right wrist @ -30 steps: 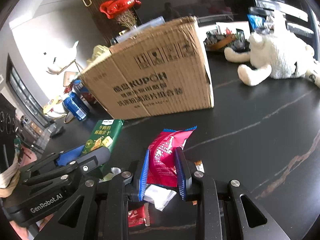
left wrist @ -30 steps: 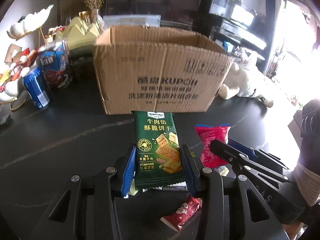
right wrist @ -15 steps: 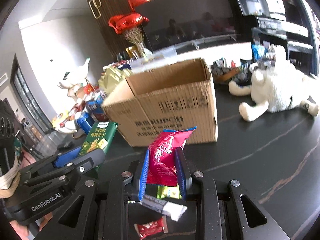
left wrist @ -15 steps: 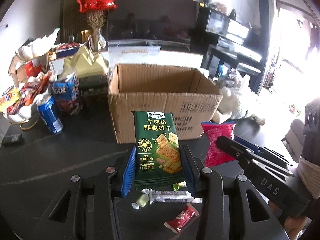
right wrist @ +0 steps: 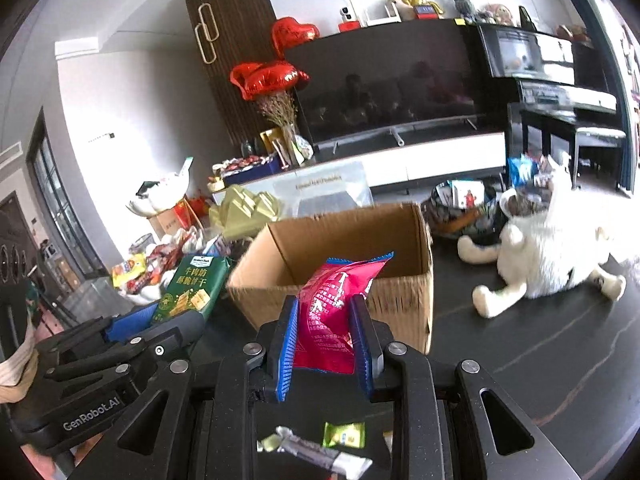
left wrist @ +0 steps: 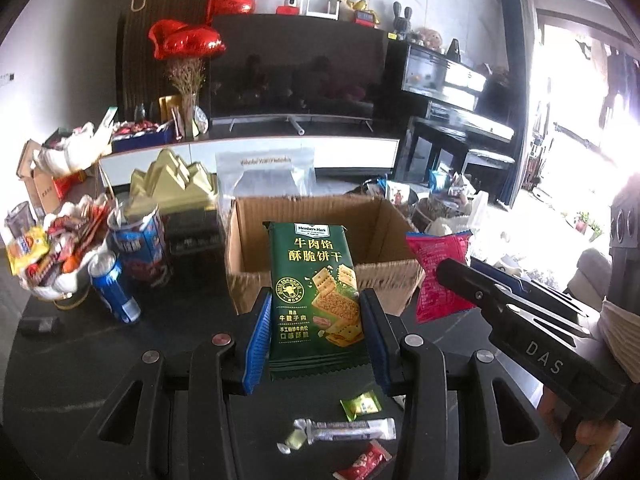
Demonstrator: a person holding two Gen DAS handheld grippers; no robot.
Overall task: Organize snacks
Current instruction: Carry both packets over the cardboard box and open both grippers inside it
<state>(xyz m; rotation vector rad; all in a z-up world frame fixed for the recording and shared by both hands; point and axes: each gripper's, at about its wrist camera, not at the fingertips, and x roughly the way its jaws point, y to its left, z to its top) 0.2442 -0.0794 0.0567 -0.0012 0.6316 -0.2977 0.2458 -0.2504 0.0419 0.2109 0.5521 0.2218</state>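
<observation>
- Green cracker packet (left wrist: 314,296), upright at frame centre, pinched between blue pads of left gripper (left wrist: 316,336), in front of open cardboard box (left wrist: 320,216).
- Red snack bag (right wrist: 332,316), lower centre, clamped by right gripper (right wrist: 325,354), before same box.
- Small wrapped sweets (left wrist: 360,402) on dark table (left wrist: 80,360), bottom centre.

A dark television (left wrist: 298,76) fills the upper centre, on a white low console (left wrist: 256,156). Upper left — a dark slatted cabinet (left wrist: 138,40) against a white wall (right wrist: 132,120). At right, a black piano (left wrist: 452,100) beside a glaring window (left wrist: 580,100) — daylight floods in.
</observation>
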